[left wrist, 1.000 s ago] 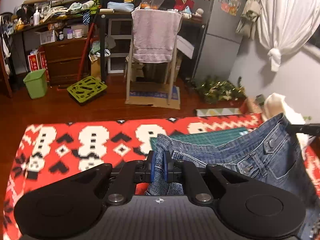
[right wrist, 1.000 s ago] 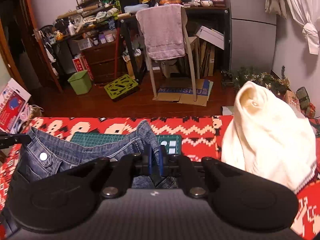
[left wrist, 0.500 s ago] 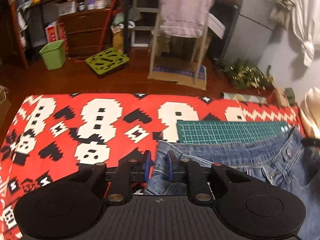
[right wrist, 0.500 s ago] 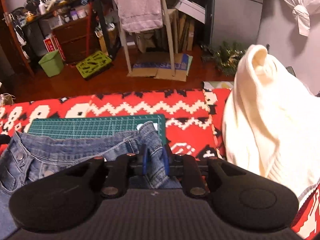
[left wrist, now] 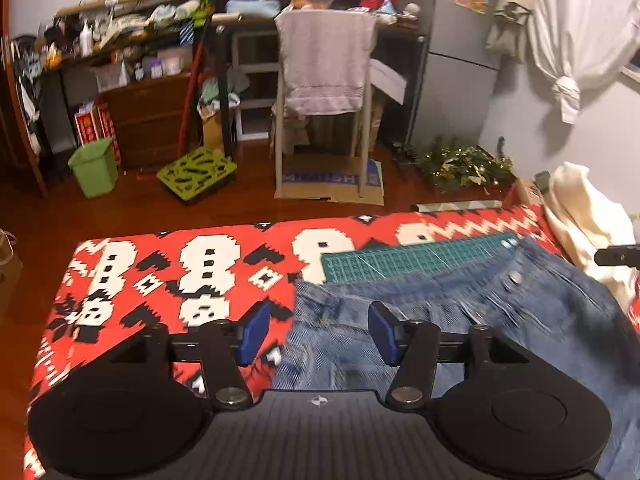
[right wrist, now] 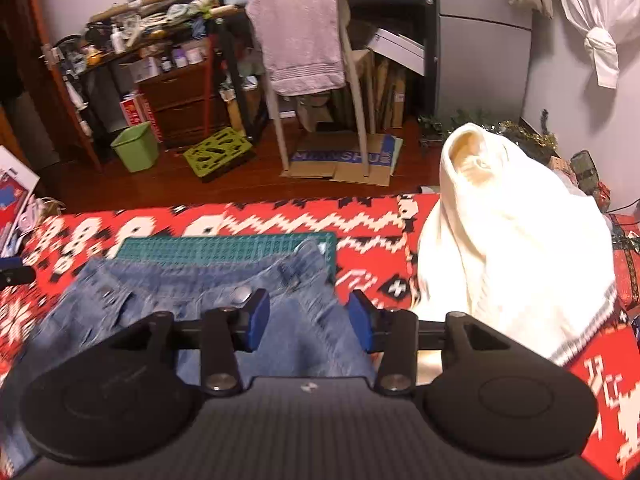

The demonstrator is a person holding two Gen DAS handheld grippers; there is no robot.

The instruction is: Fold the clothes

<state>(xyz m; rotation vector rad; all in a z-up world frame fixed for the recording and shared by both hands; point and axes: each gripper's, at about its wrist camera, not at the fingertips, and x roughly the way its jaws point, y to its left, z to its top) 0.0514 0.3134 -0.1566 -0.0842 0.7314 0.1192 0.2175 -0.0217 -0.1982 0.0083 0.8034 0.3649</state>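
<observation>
left hand-held gripper [left wrist: 318, 330] is hovering with jaws spread, holding nothing | jeans [left wrist: 460, 320] are lying on the worktop [left wrist: 160, 272] beneath both tools | right hand-held gripper [right wrist: 305, 316] is gaping, empty | cream sweater [right wrist: 508, 240] is sitting just right of it

Dim warm indoor light, fisheye warp w/ dark corners, slight motion blur.

both wrist cameras look forward, close over the jeans [left wrist: 460, 320], sharing them.
</observation>
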